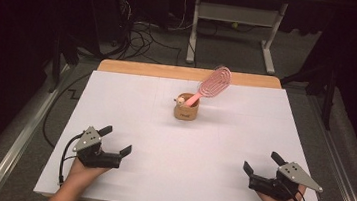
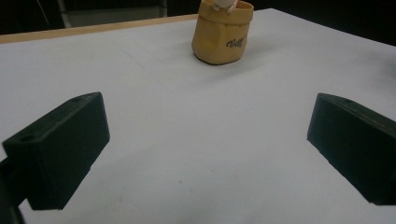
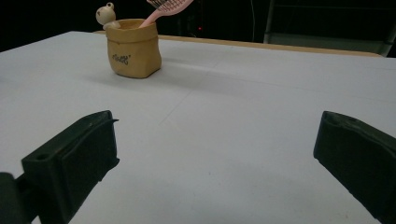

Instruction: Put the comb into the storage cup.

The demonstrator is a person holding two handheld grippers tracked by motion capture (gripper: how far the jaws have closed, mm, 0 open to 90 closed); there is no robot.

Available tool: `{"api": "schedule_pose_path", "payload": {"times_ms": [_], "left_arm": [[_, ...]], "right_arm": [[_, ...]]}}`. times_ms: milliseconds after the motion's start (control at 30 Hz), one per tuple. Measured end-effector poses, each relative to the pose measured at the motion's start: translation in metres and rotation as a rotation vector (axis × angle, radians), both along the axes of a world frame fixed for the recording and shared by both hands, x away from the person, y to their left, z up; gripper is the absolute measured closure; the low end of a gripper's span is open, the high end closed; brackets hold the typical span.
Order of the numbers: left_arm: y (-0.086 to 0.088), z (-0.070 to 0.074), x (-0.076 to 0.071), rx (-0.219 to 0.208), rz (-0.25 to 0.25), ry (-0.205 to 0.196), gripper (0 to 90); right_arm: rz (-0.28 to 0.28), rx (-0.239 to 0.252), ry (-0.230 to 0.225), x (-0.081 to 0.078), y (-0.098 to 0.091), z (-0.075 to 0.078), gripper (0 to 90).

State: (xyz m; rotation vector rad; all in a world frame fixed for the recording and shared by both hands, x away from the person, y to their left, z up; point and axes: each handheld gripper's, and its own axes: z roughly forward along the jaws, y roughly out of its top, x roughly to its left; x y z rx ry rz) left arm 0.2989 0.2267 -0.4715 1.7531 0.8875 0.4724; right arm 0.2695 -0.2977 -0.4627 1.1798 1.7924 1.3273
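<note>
1. The desk (image 1: 130, 105) is covered by a smooth, matt white sheet; a strip of light wood is seen along its far edge.
2. A small tan pot (image 1: 186, 110) shaped like a soft, slumped sack with a rolled rim is stood upright at the middle of the far half of the desk. Its surface looks dull and slightly creased, and dark script lettering is printed on its side; the word cannot be read.
3. A pink brush (image 1: 210, 86) is held in the pot, handle down, leaning away to the right. Its oval head is formed of concentric open loops, and bristles are seen on its underside in the right gripper view.
4. A small cream, rounded figure (image 3: 106, 14) is seen at the pot's rim, beside the brush handle; whether it is part of the pot cannot be told.
5. The left gripper (image 1: 116, 141) is held low over the near left of the desk, its blocky black jaws set wide apart with nothing between them.
6. The right gripper (image 1: 262, 163) is held at the near right, jaws likewise wide apart and empty.
7. Both grippers are well apart from the pot, which is seen ahead between each pair of jaws.
</note>
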Motion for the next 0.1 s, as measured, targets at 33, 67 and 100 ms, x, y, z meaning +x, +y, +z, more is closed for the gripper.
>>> {"api": "schedule_pose_path", "payload": {"times_ms": [33, 67, 100], "left_arm": [[-0.0001, 0.0000, 0.0001, 0.000, 0.000, 0.000, 0.0], [-0.0001, 0.0002, 0.0003, -0.001, 0.001, 0.000, 0.0], [0.0000, 0.0004, 0.0005, -0.003, 0.002, -0.002, 0.0]], "right_arm": [[-0.003, 0.001, -0.002, -0.0005, -0.0006, 0.0001, 0.4], [-0.004, 0.002, -0.002, -0.0011, -0.0011, 0.0003, 0.4], [-0.006, 0.004, -0.002, -0.0016, -0.0014, 0.0006, 0.4]]}}
